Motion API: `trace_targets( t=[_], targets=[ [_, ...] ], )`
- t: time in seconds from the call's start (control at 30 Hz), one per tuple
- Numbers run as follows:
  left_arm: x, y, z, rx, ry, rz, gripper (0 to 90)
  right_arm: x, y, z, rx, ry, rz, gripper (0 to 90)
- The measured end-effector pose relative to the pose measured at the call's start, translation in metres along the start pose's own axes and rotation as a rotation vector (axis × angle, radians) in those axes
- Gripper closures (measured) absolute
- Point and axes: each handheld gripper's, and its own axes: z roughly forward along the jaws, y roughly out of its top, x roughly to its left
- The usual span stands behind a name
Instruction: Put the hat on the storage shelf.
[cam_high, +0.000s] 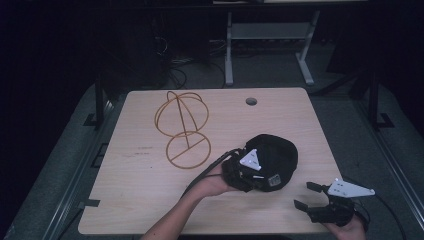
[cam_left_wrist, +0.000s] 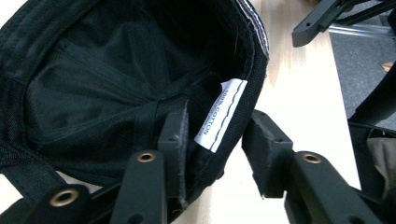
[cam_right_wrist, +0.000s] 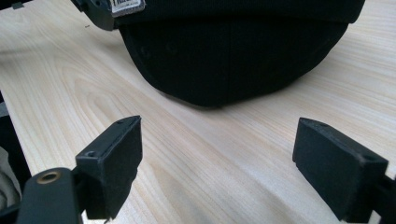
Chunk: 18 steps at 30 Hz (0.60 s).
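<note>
Straddling the cap's (cam_high: 272, 160) rim near its label (cam_left_wrist: 220, 115), one jaw inside, the left tool (cam_high: 240, 172) looks not quite pinched shut, while the right tool (cam_high: 306, 195), spread wide, waits just right of the cap on the surface (cam_high: 140, 200), wire stand (cam_high: 182, 127) well left.

Black cap (cam_high: 272, 152) lay right of centre on table (cam_high: 150, 200), left gripper (cam_high: 245, 170) at its near-left rim, wire stand (cam_high: 182, 127) far left, right gripper (cam_high: 312, 195) near right, jaws apart.
</note>
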Motion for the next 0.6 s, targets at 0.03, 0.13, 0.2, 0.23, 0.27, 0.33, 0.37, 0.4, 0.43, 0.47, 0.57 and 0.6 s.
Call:
trace_targets(
  t=[0.03,0.13,0.2,0.23,0.27,0.33,0.37,0.4,0.43,0.47,0.57,0.6],
  targets=[
    [-0.0004,0.0003,-0.0003,-0.001,0.007,-0.002,62.7,0.0002,0.0001,0.0004,0.004,0.001,0.006,16.2],
    [-0.0009,0.0015,-0.0004,-0.007,0.014,-0.015,63.7,0.0001,-0.0005,0.0006,0.016,-0.001,0.009,16.8],
    [-0.0012,0.0024,-0.0006,-0.001,0.014,-0.015,65.4,0.0008,-0.0005,-0.0001,0.011,-0.001,0.013,17.3],
    [-0.0016,0.0037,-0.0013,-0.002,0.012,-0.012,66.7,0.0007,-0.0001,0.0001,0.003,0.003,0.011,17.3],
    [-0.0016,0.0037,-0.0013,-0.002,0.012,-0.012,68.3,0.0007,-0.0001,0.0001,0.003,0.003,0.011,17.3],
    [-0.0027,0.005,-0.0023,-0.003,0.008,-0.005,70.0,0.0015,0.0004,0.0009,0.009,0.007,0.007,17.3],
    [-0.0034,0.0064,-0.0033,-0.004,0.005,0.001,71.8,0.0026,0.0006,0.0011,0.014,0.008,0.004,17.3],
    [-0.0034,0.0064,-0.0033,-0.004,0.005,0.001,72.5,0.0026,0.0006,0.0011,0.014,0.008,0.004,17.3],
    [-0.0048,0.008,-0.0049,-0.008,0.0,0.011,73.5,0.0025,0.0008,0.0017,0.014,0.009,0.0,17.3],
    [-0.0048,0.008,-0.0049,-0.008,0.0,0.011,74.7,0.0025,0.0008,0.0017,0.014,0.009,0.0,17.3],
    [-0.0063,0.009,-0.0081,-0.014,-0.008,0.021,77.9,0.0023,0.001,0.0023,0.014,0.01,0.002,17.3],
    [-0.0063,0.009,-0.0094,-0.017,-0.009,0.023,78.3,0.0022,0.0009,0.0024,0.013,0.011,0.003,17.3]
  ],
)
